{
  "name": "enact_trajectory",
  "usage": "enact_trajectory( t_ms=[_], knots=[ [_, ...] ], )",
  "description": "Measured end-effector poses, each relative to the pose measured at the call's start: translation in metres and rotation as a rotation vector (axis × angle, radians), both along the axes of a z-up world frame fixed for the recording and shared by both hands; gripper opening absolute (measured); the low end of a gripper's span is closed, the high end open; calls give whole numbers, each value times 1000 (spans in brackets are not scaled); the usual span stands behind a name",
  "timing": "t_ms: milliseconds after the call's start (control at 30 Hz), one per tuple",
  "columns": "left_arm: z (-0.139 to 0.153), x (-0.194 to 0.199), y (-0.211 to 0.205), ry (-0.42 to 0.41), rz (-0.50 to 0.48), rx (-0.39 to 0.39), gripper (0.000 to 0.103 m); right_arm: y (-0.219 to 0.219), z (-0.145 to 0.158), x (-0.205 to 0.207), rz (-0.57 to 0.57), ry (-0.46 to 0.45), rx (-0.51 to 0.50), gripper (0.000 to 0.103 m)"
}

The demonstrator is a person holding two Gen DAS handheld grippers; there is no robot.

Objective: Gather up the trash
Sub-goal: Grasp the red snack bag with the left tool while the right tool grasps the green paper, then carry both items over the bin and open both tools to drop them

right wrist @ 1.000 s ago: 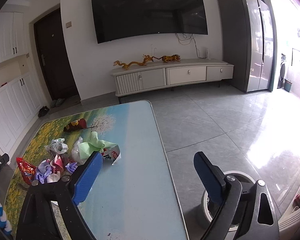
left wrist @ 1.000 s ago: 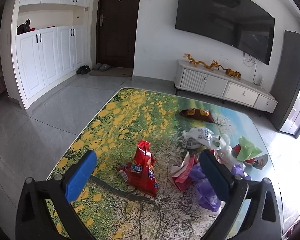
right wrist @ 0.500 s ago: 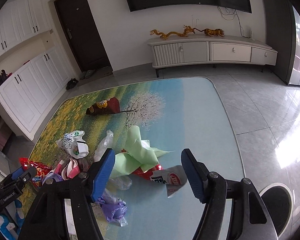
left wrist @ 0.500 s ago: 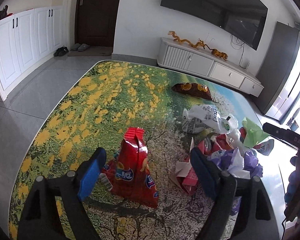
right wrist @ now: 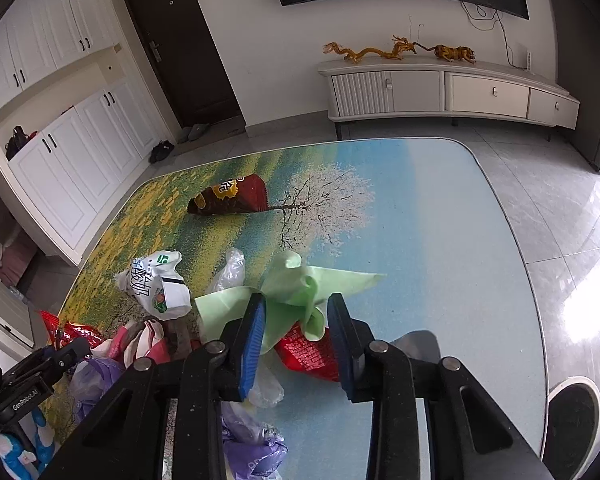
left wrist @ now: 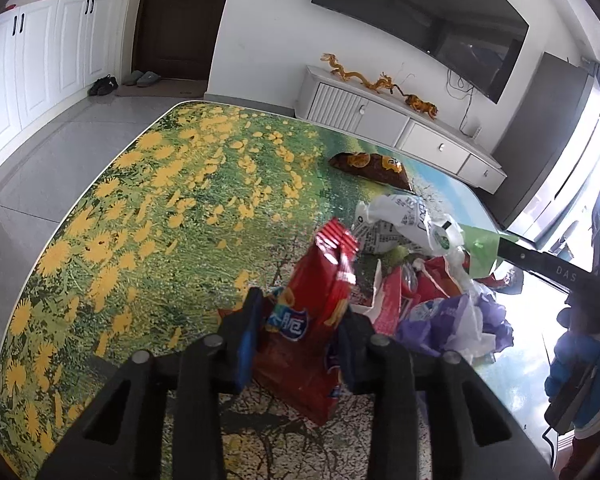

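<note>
We judge the collecting barely begun: nearly all the litter lies on the printed table [right wrist: 440, 216]. Our left gripper [left wrist: 296, 334] has its jaws drawn narrow against both sides of the red snack bag [left wrist: 312, 320], which stands upright at the near edge of the pile. Our right gripper [right wrist: 296, 336] is pinched to a narrow gap around the pale green wrapper [right wrist: 296, 292], with a red packet [right wrist: 312, 354] just beneath it; whether it is fully clamped we cannot tell. Left to gather: the white printed bag [right wrist: 158, 284], the purple plastic bag [left wrist: 456, 322], the clear plastic, and the brown chip bag [right wrist: 230, 196] lying well apart from the heap.

Only the right wrist view shows the round bin [right wrist: 572, 412] on the floor beside the table. Only the left shows the red bag's printed front.
</note>
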State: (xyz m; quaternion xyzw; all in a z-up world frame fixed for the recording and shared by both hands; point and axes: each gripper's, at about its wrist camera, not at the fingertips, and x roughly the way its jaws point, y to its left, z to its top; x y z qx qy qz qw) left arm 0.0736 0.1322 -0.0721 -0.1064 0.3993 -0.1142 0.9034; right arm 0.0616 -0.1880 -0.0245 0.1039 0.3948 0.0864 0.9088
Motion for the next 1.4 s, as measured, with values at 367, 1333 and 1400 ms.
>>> enact_trajectory(
  t_ms=[367,1333,1400],
  knots=[
    [18,-17,6,-45,13,-20,18,3,19,-19,19,-71,29,7],
    [141,-72,-164,-232,-323,-85,16,-111,116,-170,-234,-329,99,5],
    [141,-75,-201,-218,-383,-82,16,-136,113,-184,-292,-324,99,5]
  ],
)
